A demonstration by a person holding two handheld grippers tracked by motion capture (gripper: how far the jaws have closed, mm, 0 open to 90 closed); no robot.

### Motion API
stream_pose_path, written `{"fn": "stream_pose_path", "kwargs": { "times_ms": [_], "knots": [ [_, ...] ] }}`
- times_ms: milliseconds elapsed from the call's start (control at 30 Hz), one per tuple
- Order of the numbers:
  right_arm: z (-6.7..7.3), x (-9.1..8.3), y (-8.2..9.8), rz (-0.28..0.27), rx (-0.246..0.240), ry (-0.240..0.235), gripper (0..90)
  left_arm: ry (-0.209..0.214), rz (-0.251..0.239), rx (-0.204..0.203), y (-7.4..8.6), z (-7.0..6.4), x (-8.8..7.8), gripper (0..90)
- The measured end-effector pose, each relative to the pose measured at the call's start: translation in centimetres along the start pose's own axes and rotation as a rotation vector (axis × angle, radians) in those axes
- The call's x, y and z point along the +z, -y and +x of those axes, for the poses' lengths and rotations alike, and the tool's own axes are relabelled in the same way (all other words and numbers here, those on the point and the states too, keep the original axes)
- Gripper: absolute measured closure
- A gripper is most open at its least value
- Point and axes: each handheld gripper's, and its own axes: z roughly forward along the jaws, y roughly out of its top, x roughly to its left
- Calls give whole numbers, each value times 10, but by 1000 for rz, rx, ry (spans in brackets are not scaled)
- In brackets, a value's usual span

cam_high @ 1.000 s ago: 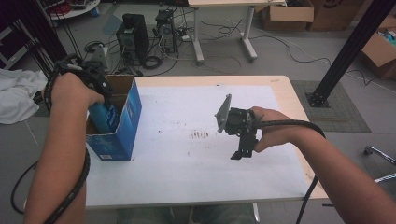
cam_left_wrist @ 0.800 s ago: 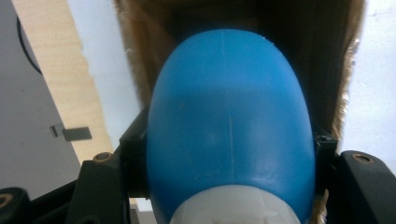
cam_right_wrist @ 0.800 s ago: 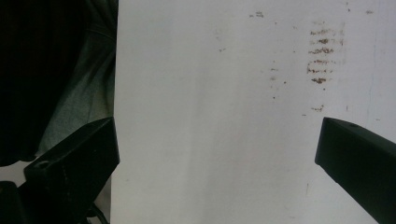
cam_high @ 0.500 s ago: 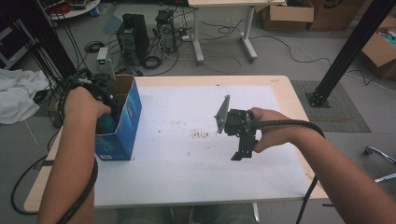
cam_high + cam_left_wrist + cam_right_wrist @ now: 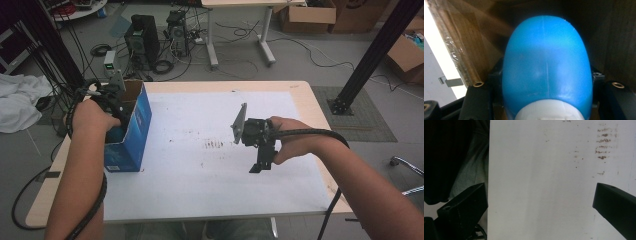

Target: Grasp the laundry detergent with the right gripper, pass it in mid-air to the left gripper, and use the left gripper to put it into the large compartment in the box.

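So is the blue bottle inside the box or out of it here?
Inside. The blue bottle, clamped in the left tongs, has the box's brown inner walls around it.

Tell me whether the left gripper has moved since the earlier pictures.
Yes. In the high view the left gripper has sunk down into the blue box, carrying the blue bottle it holds; earlier that bottle showed above the box's rim.
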Motion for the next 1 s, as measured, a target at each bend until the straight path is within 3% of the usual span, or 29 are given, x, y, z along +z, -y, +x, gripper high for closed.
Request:
{"fn": "stream_pose_path", "kwargs": {
  "times_ms": [167,300,667,800,1000],
  "knots": [
    [-1,0,1,4,0,-10,0,-2,8,-15,1,0,1,383],
    [-2,3,4,41,11,-22,0,-8,5,-29,1,-1,1,383],
    [-1,2,3,27,6,-16,0,-15,12,-36,0,-3,1,381],
    [0,2,4,23,7,-17,0,11,-6,-41,2,1,-3,353],
    [1,1,5,19,6,-16,0,1,-16,-36,3,-2,-5,323]
  ]
}}
